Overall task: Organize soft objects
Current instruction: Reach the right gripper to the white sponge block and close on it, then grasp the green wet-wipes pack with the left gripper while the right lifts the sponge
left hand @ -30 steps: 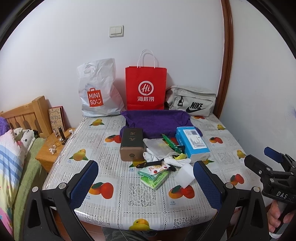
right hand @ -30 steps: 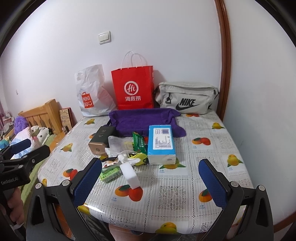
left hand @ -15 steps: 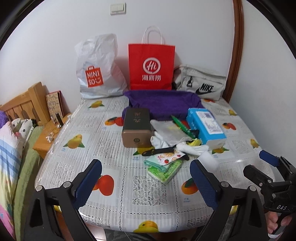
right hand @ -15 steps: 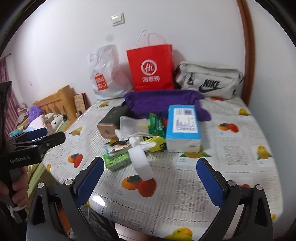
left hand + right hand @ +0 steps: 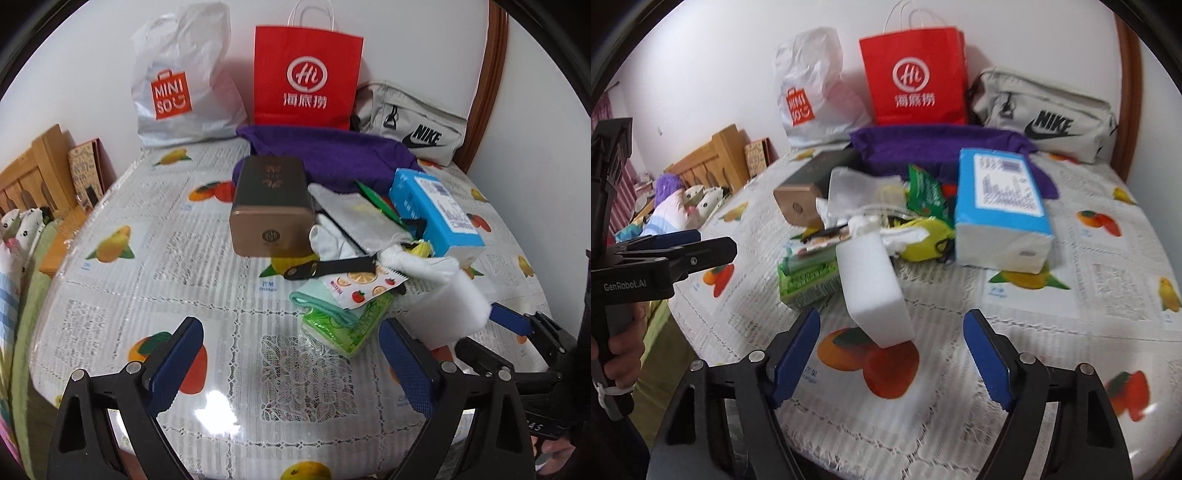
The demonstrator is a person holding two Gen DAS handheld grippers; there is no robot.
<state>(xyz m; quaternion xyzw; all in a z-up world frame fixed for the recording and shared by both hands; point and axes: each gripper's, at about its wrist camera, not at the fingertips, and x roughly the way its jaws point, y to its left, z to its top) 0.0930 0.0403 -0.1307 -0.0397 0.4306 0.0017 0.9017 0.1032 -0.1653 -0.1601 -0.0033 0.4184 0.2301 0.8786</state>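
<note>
A pile of soft things lies mid-table: a white sponge block [image 5: 875, 288], a green tissue pack [image 5: 809, 277], a blue tissue box [image 5: 1001, 206], a purple towel [image 5: 942, 147] and a yellow item [image 5: 923, 236]. My right gripper [image 5: 892, 350] hangs low over the table and its jaws are closing. The sponge's near end sits between them, untouched by the pads. My left gripper [image 5: 291, 354] stands open over bare tablecloth, just short of the green tissue pack [image 5: 343, 325] and a fruit-print packet [image 5: 362, 288]. The white sponge [image 5: 450, 306] shows at the right gripper [image 5: 495, 332].
A brown box [image 5: 271, 210] and a silver pouch [image 5: 358, 218] lie in the pile. A white Miniso bag [image 5: 177, 85], a red paper bag [image 5: 306, 74] and a Nike bag [image 5: 413, 122] line the wall. A bed with a wooden headboard [image 5: 33, 170] stands left.
Both grippers have come down and forward toward the pile, which now looks much larger. The right gripper's jaws have narrowed around the sponge's near end.
</note>
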